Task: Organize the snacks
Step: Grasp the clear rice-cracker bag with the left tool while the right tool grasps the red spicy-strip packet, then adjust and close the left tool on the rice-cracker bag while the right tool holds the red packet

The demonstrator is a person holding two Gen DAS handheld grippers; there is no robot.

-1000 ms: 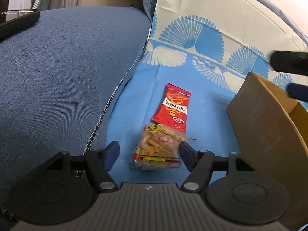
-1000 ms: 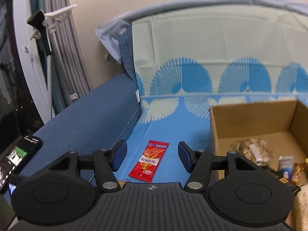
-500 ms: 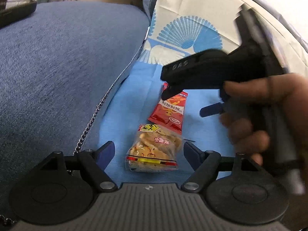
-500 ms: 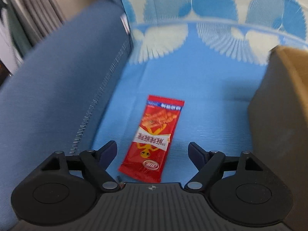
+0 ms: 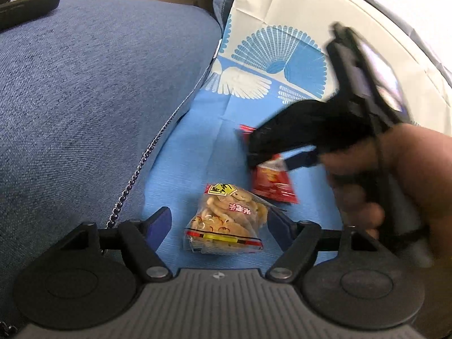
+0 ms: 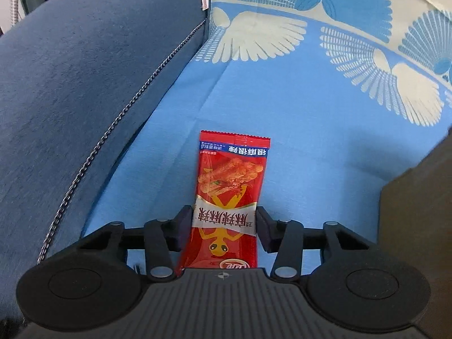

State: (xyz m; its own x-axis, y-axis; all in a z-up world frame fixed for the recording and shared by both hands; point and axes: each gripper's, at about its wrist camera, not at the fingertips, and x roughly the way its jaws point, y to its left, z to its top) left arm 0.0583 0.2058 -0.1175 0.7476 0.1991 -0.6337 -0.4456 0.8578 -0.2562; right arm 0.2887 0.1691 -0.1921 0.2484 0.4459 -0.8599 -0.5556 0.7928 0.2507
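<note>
While its jaws close on either side of a red snack packet (image 6: 226,212) lying on the blue patterned cloth (image 6: 325,130), the right gripper (image 6: 223,227) has its pads at the packet's edges. Nearby, the left gripper (image 5: 219,224) hangs spread around a clear bag of crackers (image 5: 226,226) without touching it. A person's hand (image 5: 395,186) partly blocks that view; a denim cushion (image 6: 70,84) and its chain (image 6: 93,147) lie to the left.

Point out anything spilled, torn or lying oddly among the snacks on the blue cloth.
Nothing is spilled or torn. The red snack packet lies flat and sealed between the closing jaws of the right gripper. The clear bag of crackers lies slightly askew but intact, between the open jaws of the left gripper.
</note>
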